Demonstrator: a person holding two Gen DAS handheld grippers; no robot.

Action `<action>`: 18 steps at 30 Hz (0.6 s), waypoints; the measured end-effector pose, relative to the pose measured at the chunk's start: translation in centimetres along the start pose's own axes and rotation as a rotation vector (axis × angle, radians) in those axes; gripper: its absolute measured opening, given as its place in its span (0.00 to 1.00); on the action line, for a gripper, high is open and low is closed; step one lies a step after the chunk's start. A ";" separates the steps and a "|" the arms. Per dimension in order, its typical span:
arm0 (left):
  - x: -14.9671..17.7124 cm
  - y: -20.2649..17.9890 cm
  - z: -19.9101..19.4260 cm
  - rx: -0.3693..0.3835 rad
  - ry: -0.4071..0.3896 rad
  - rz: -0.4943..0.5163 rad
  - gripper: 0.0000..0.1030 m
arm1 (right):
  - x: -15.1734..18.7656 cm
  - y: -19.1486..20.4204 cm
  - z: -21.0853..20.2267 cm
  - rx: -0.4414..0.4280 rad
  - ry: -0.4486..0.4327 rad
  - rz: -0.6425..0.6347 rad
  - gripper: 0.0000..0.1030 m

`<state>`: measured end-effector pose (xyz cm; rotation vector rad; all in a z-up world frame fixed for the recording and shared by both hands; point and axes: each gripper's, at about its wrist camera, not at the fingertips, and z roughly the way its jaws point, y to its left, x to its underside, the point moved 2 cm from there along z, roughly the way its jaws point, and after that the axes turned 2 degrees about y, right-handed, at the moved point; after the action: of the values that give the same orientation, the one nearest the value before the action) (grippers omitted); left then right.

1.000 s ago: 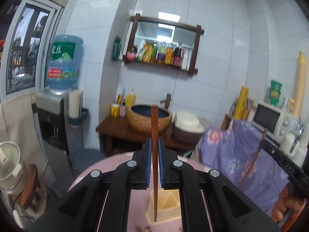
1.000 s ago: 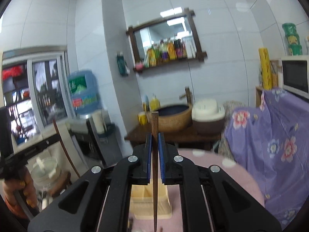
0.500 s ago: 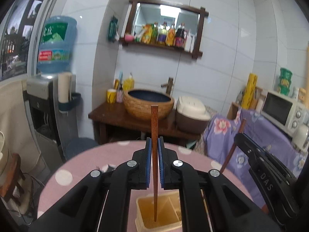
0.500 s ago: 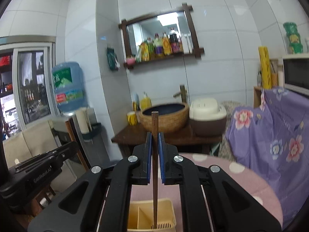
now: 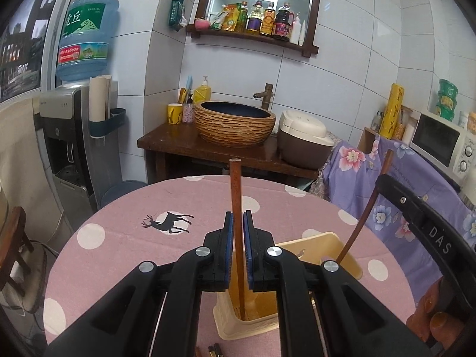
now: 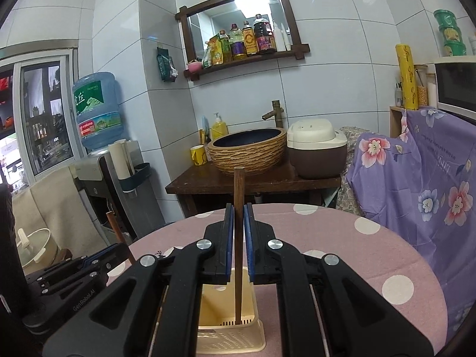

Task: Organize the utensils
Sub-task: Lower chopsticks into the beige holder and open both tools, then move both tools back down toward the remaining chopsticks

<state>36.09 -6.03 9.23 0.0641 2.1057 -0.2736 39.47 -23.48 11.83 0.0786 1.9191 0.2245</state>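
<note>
While pinched (L gripper (image 5: 236,218)), chopstick (image 5: 235,184) in holder (image 5: 342,248).

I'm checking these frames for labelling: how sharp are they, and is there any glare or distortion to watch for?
Left wrist view: sharp, strong fisheye bending of the wall tiles, dark corners, a ceiling light glaring in the mirror. Right wrist view: equally sharp, same bending, mirror glare, and daylight blowing out the window.
</note>
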 end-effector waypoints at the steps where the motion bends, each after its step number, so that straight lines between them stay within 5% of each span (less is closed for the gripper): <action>1: 0.0 0.1 -0.4 -0.001 -0.004 -0.004 0.16 | 0.1 0.0 -0.4 0.002 -0.008 -0.003 0.22; 2: 0.1 0.2 -0.8 0.005 -0.007 -0.006 0.24 | 0.2 0.1 -0.8 -0.001 -0.015 -0.004 0.38; 4: 0.5 0.4 -2.0 0.023 -0.022 -0.015 0.56 | 0.3 0.1 -1.9 -0.020 -0.037 0.005 0.50; 10: 3.5 1.5 -5.4 -0.001 -0.018 0.021 0.77 | 2.5 0.3 -5.3 -0.006 0.005 -0.033 0.51; 18: 10.8 5.7 -7.0 -0.081 0.145 0.000 0.72 | 10.4 -1.3 -9.2 0.037 0.183 -0.084 0.54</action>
<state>25.45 0.42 2.62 0.0365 2.2582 -0.1886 27.25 -24.18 5.06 0.0018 2.1045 0.1441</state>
